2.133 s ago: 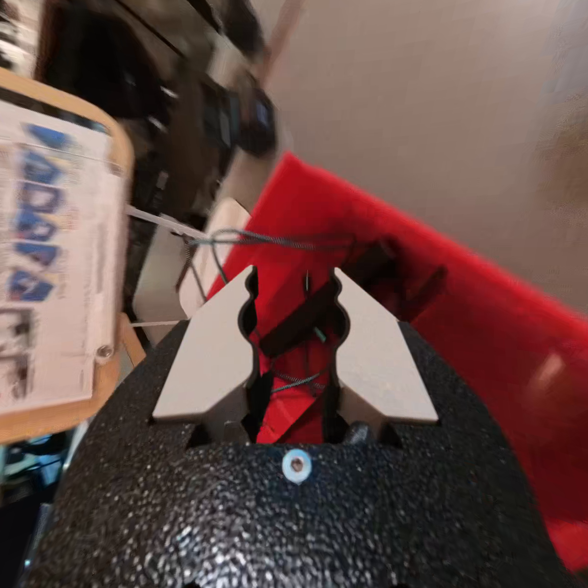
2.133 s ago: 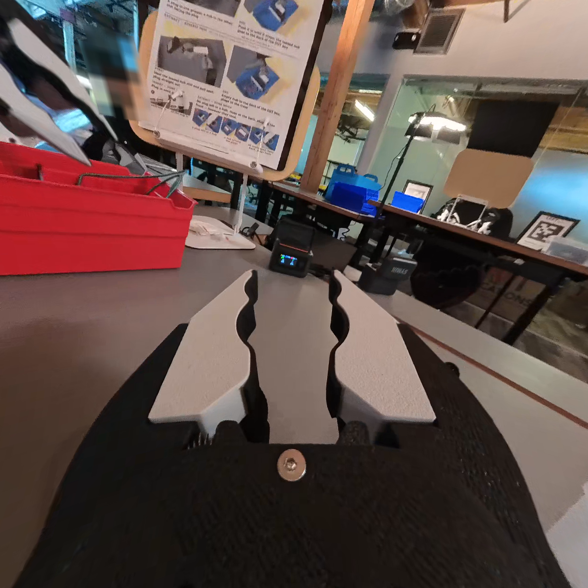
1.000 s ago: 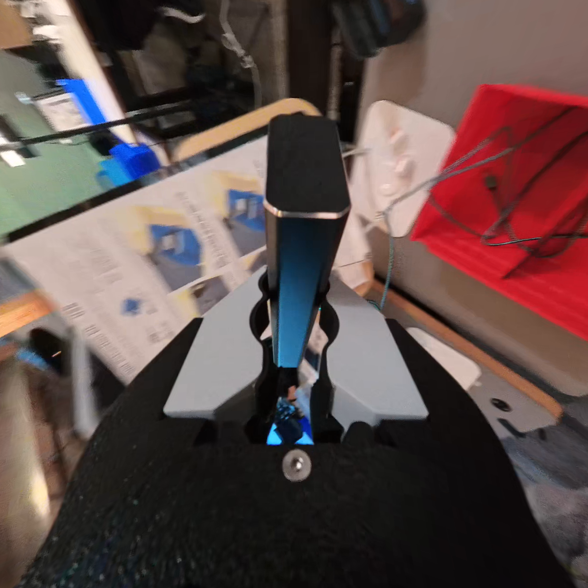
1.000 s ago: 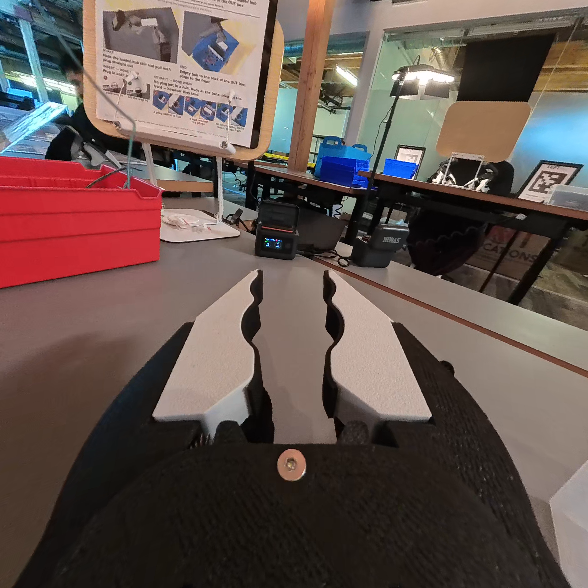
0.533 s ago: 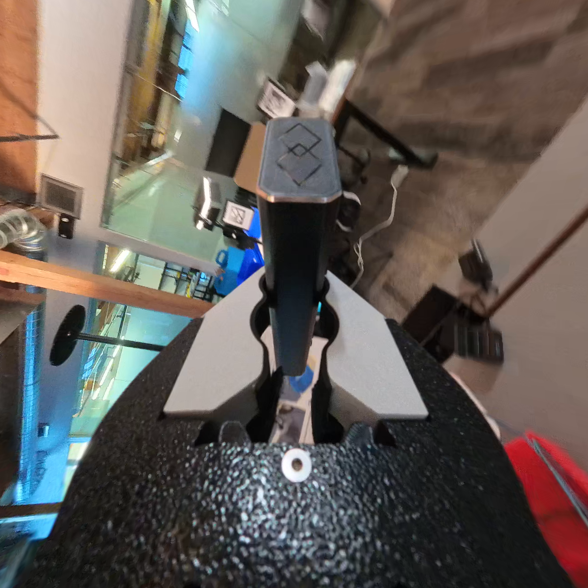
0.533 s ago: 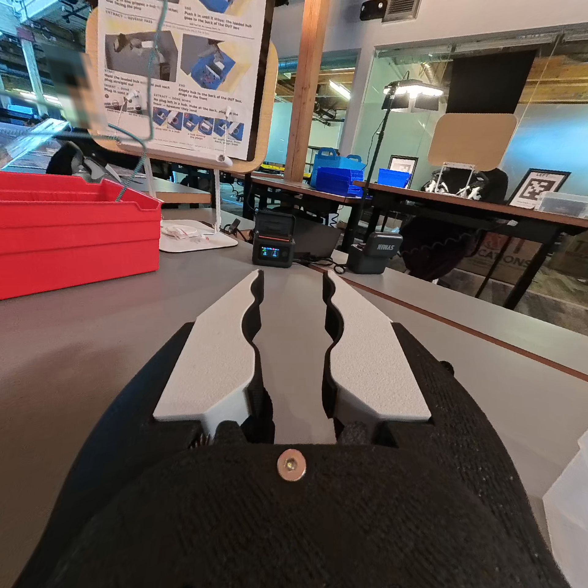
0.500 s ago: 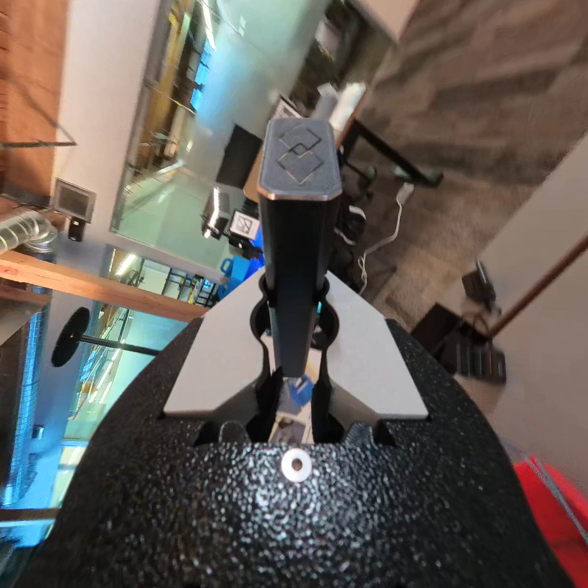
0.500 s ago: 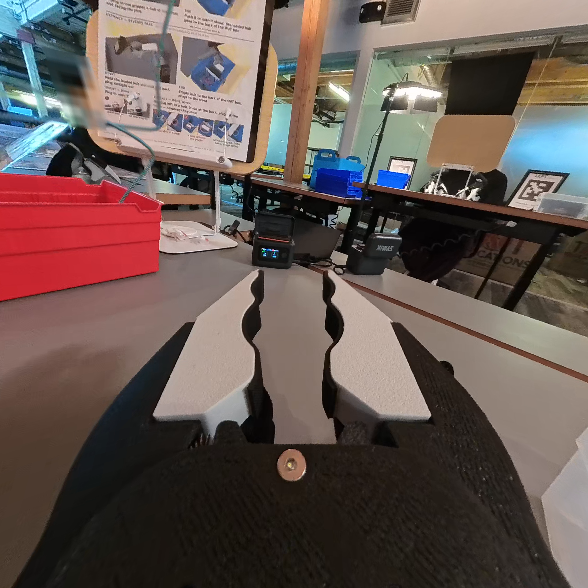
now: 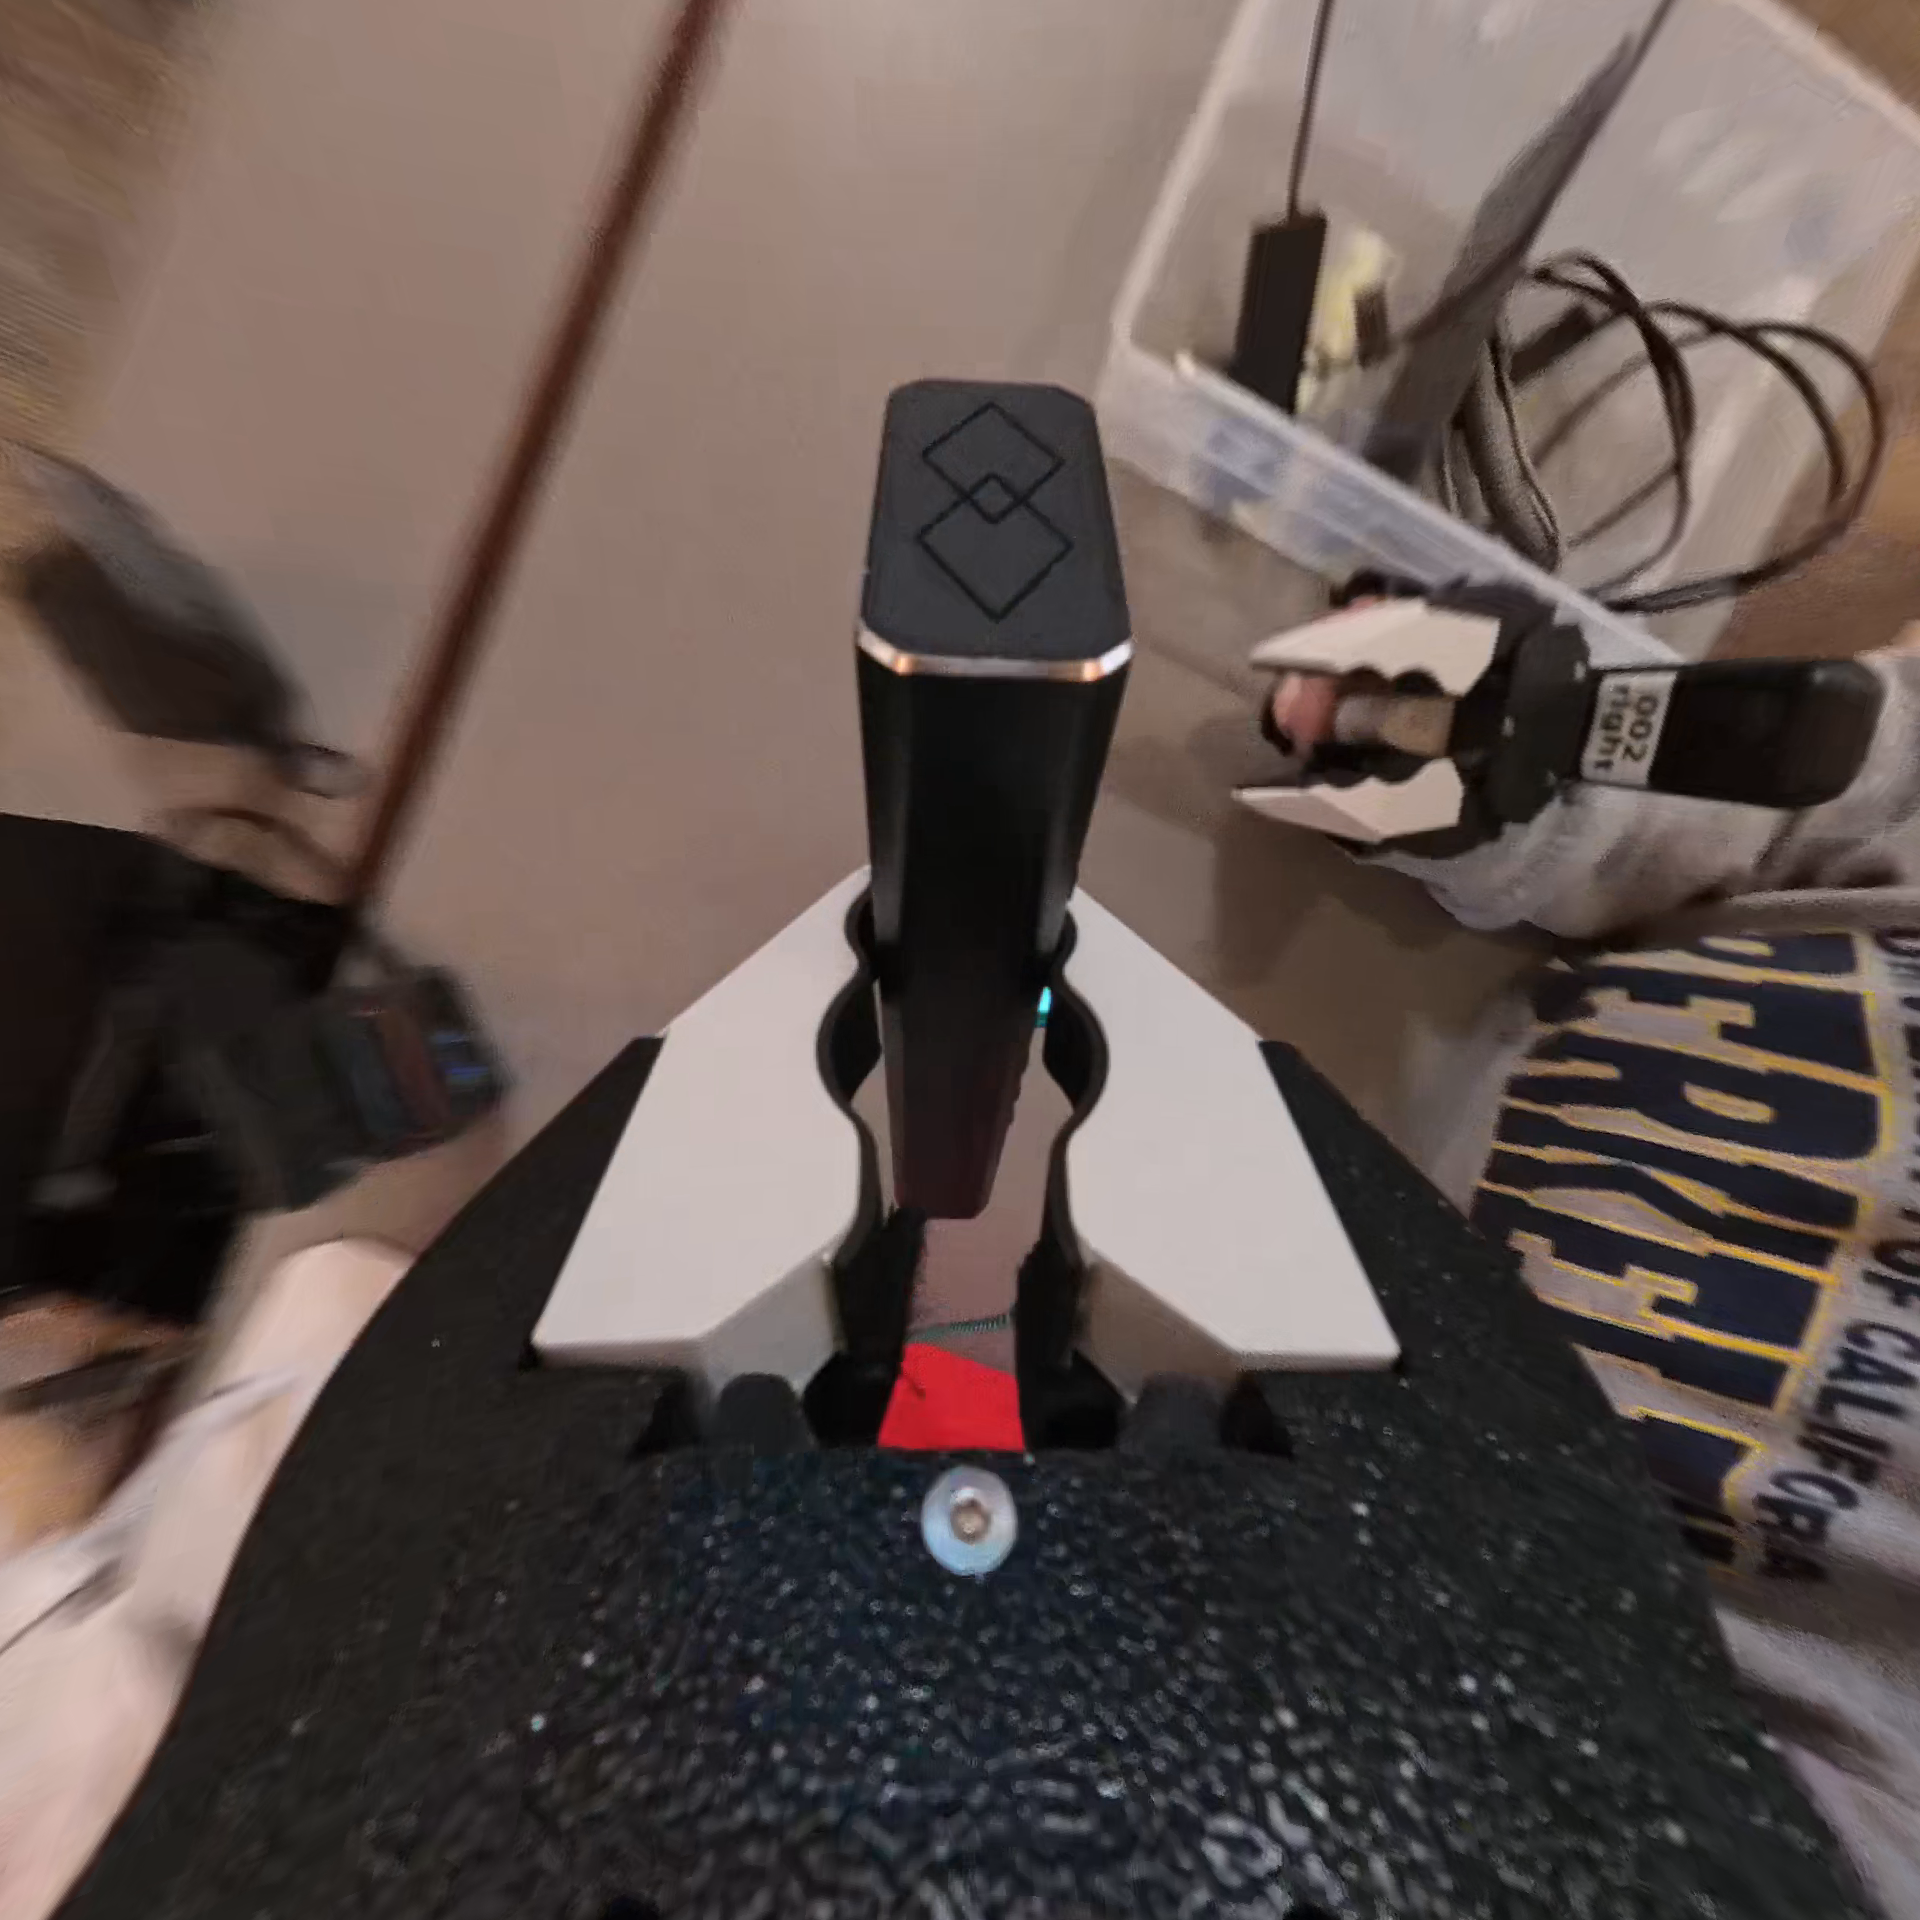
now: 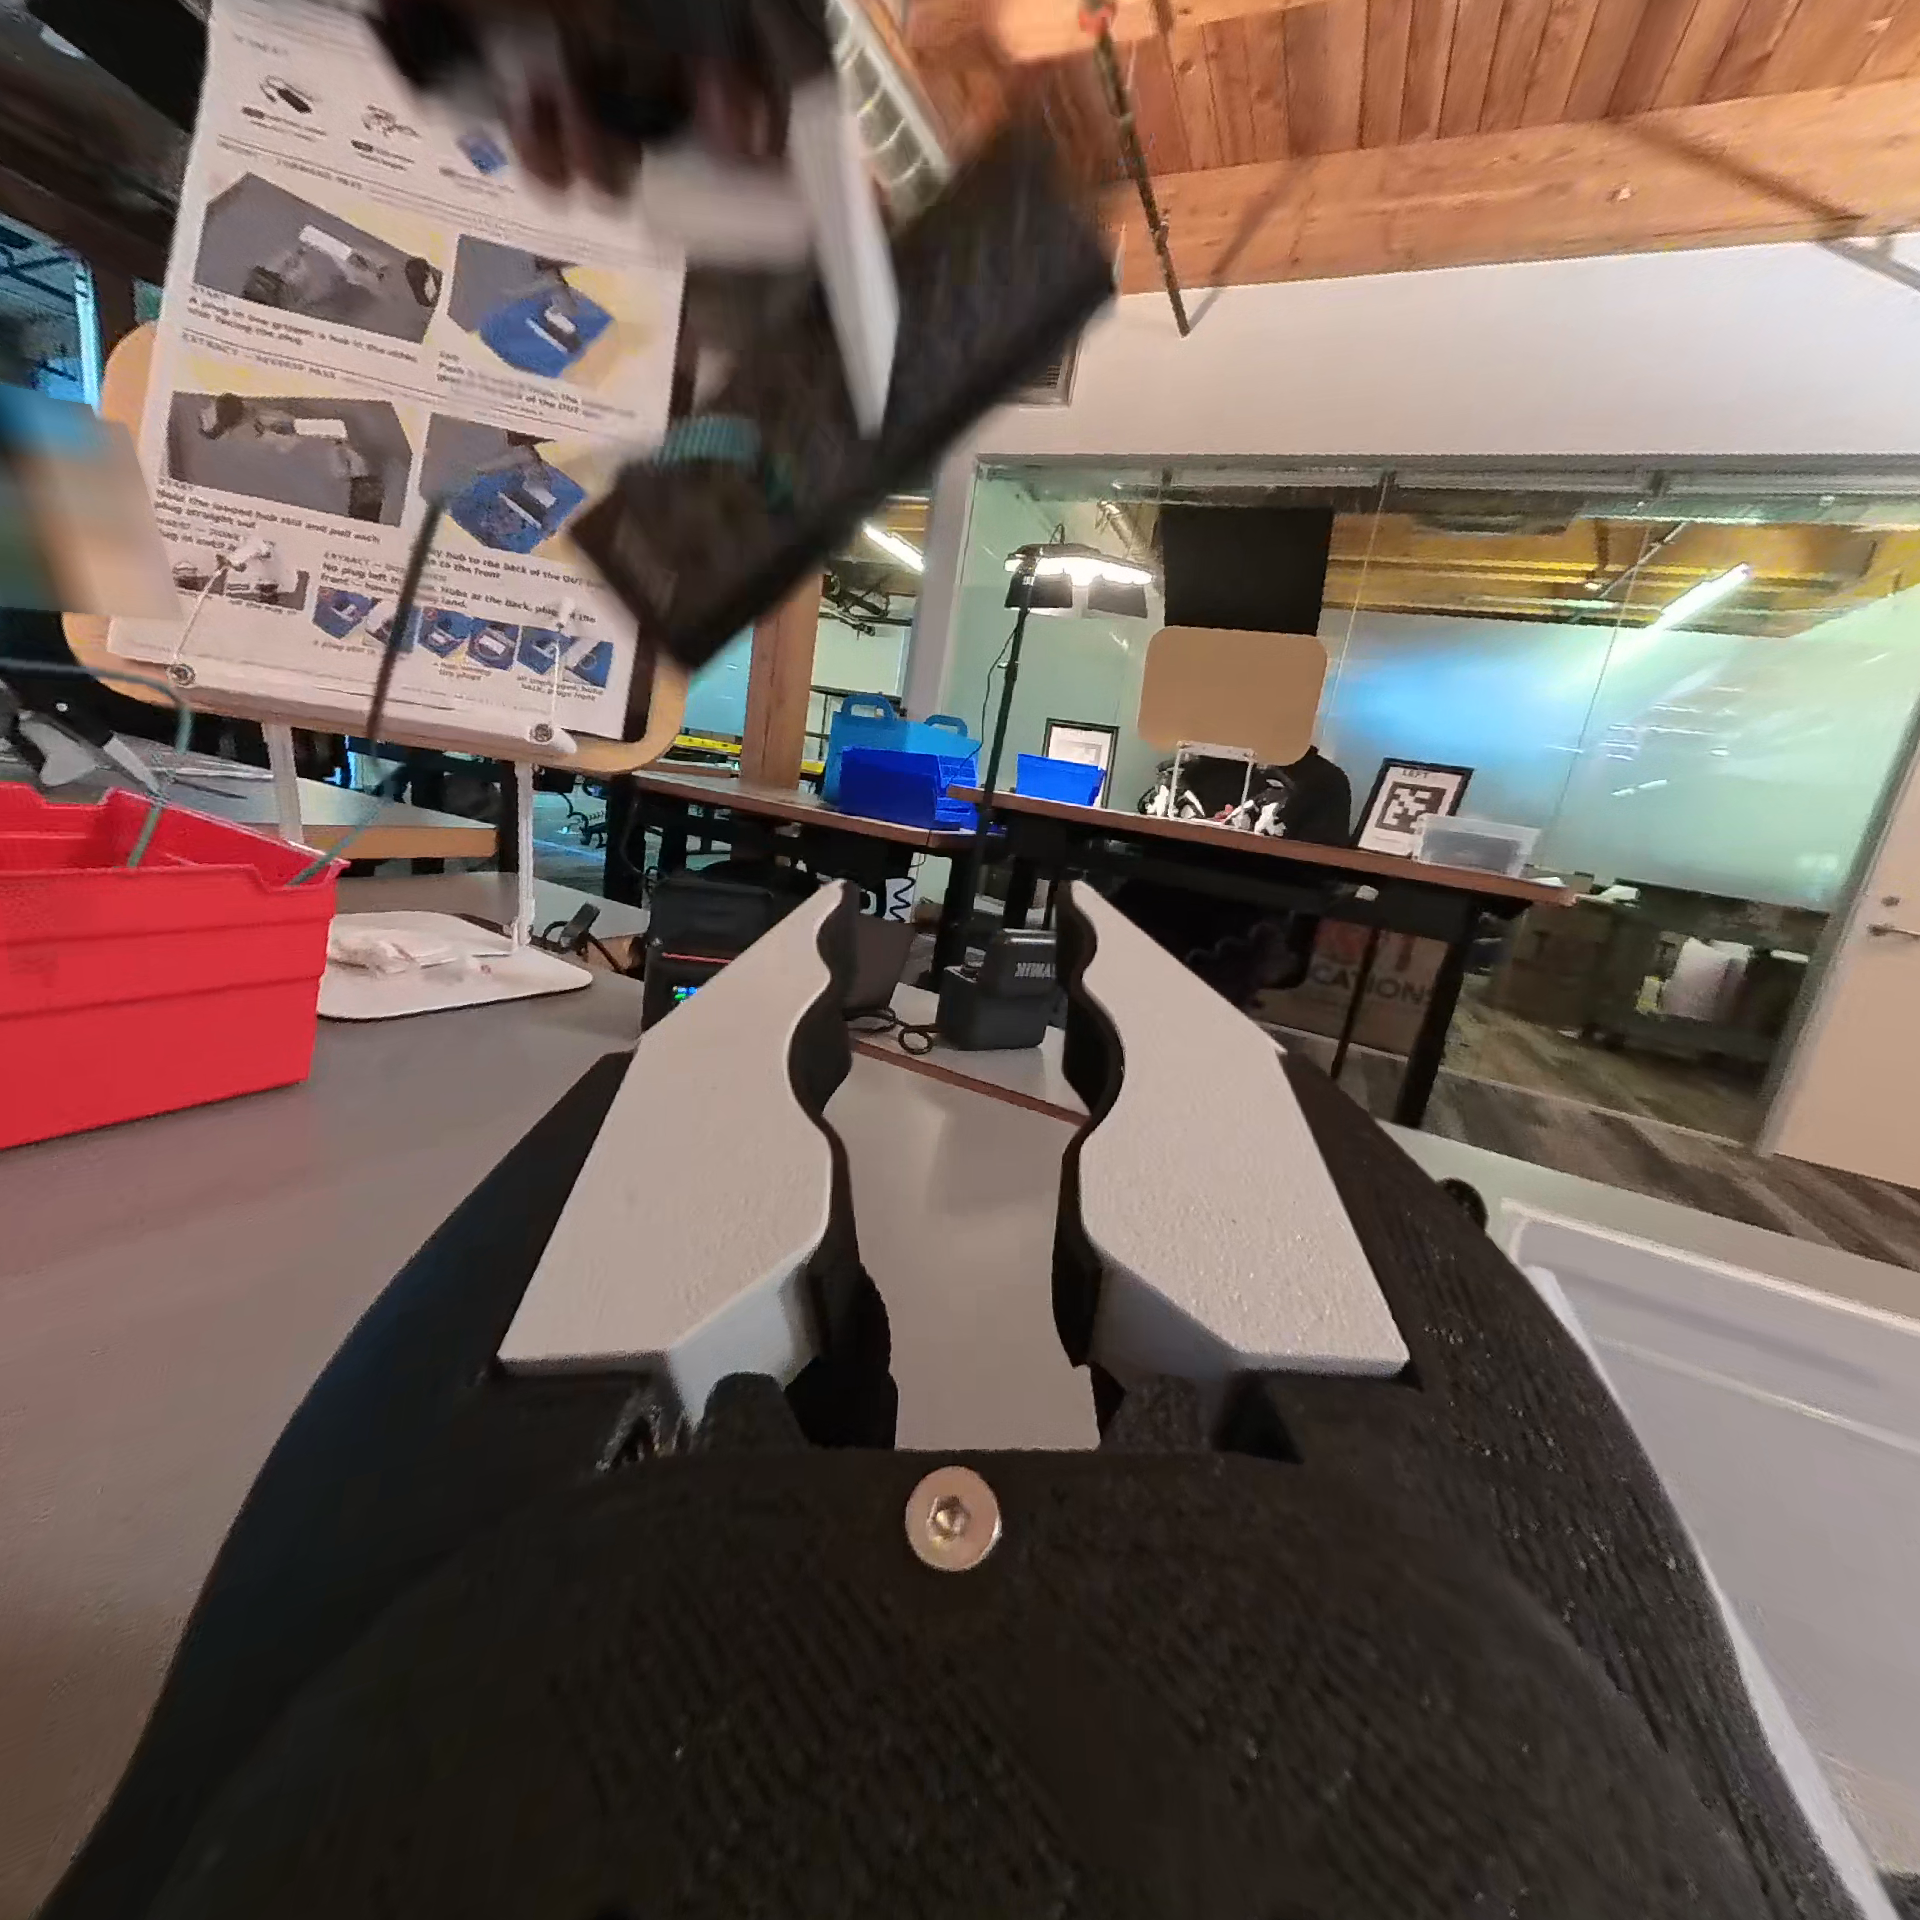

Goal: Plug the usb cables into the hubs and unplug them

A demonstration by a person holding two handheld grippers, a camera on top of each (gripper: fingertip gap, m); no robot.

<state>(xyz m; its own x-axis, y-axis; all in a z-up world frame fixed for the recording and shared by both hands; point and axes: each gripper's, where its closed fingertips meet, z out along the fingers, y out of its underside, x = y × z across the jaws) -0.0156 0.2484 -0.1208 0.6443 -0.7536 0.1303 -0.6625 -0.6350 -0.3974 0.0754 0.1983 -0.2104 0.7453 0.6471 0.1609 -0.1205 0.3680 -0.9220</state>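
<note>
My left gripper (image 9: 961,914) is shut on a black USB hub (image 9: 987,727) with a metallic rim, which sticks out forward past the fingertips. In the right wrist view the same hub (image 10: 831,416) shows blurred, high at the upper left, with a teal braided cable (image 10: 717,442) hanging from it. My right gripper (image 10: 956,914) is open and empty, low over the grey table (image 10: 208,1247); it also shows in the left wrist view (image 9: 1262,727), to the right of the hub.
A clear bin (image 9: 1195,312) holds dark cables (image 9: 1662,416) at the upper right. A red bin (image 10: 145,966) stands at the left with a cable trailing into it. An instruction board on a white stand (image 10: 395,416) is behind it. A person's sleeve and sweatshirt (image 9: 1714,1247) are at the right. Tip to tip, the grippers are about 15 cm apart.
My left gripper has swung round fast with the hub, from facing the room to looking down at the table and the clear bin. The right gripper has tilted upward slightly.
</note>
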